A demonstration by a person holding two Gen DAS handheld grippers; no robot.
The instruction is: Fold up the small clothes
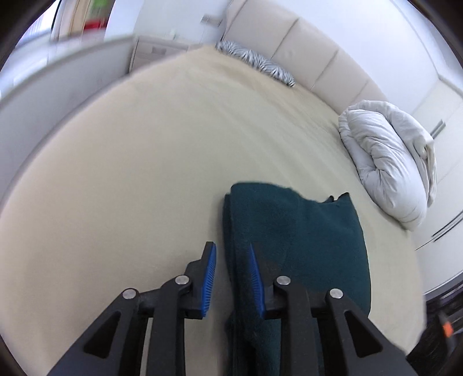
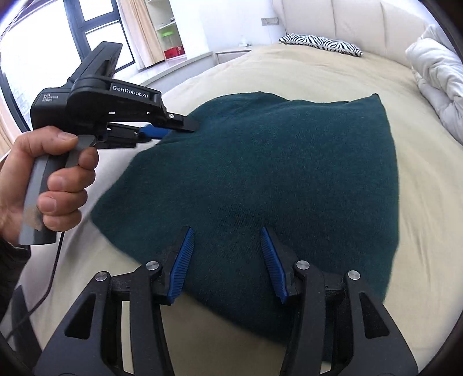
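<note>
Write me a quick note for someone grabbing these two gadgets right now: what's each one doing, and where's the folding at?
Left gripper: open, jaws either side of the dark green garment's left edge.
Right gripper: open over the garment's near edge, holding nothing.
The garment lies on the beige bed, with layers visible along its left edge, so apparently partly folded.
Left: probably grip the edges and fold again.

This is a bedroom in a home. A wide bed [image 2: 289, 75] with a cream cover fills most of both views, backed by a padded pale headboard [image 1: 303, 49]. A zebra-print pillow [image 2: 321, 43] and a bundled white duvet [image 1: 387, 162] lie near it. Curtains [image 2: 139, 31], a large window [image 2: 43, 57] and open shelves [image 2: 167, 26] stand beyond.
</note>
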